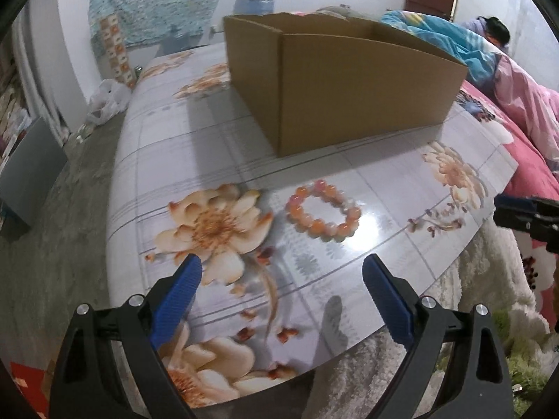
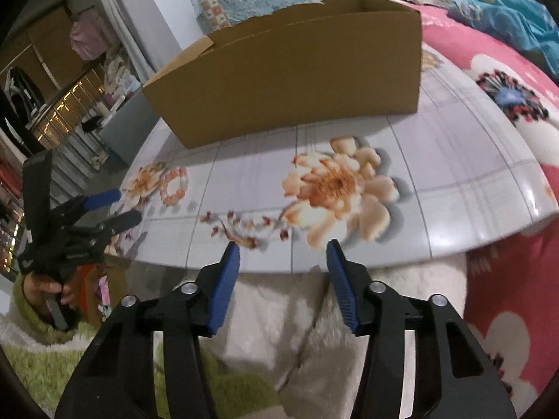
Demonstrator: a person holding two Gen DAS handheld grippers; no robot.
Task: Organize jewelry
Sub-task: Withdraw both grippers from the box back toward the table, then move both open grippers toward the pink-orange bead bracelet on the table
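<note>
Left tongs [image 1: 282, 272] wide apart, empty; right tongs [image 2: 283, 257] likewise.

A bracelet [image 1: 323, 211] lies on the table [image 1: 384, 188], in front of the cardboard box [image 1: 349, 87]; a bed [image 2: 506, 104] stands just beside the table.

Right claw [image 2: 283, 249] gapes, empty, near bracelet [image 2: 174, 186] and box [image 2: 290, 80].

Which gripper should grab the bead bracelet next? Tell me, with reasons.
Left. The left gripper is open with the bracelet just ahead of its fingers; the right gripper faces a bare patch, away from the bracelet.
</note>
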